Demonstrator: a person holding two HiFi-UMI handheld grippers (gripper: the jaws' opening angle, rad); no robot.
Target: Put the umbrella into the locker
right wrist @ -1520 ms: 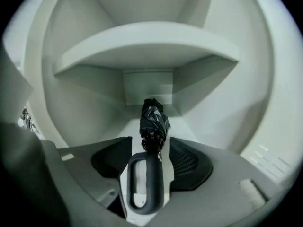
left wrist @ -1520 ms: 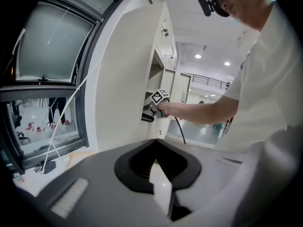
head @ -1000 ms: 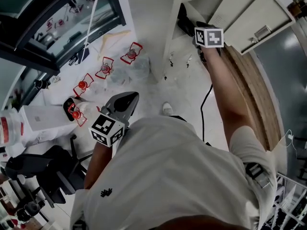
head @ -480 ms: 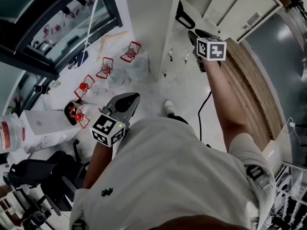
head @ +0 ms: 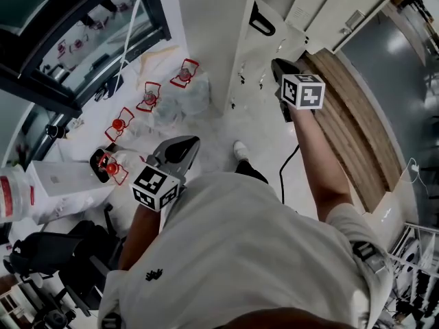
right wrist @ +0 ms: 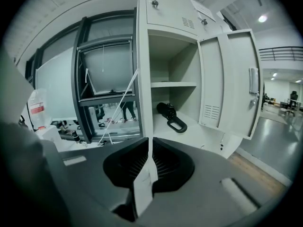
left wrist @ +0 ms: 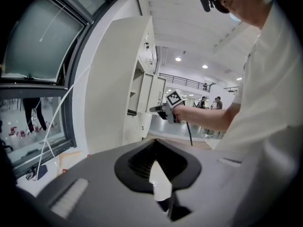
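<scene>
Now that the right gripper (head: pixel 278 66) has drawn back from the locker (right wrist: pixel 184 65), fingers closing on nothing, the umbrella (right wrist: pixel 170 116) lies inside beneath its shelf (right wrist: pixel 173 84), apparently delivered, while the left gripper (left wrist: pixel 154 143) keeps its fingers pressed together.

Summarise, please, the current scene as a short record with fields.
umbrella: black, folded, lying inside the locker under its shelf, loop handle toward the opening
locker: pale metal, one compartment open
locker door: swung open to the right
right gripper: in front of the locker, apart from the umbrella; jaws closing, nothing between them
left gripper: held low by the person's body, jaws together, empty
task status: umbrella appears placed; door not closed
</scene>
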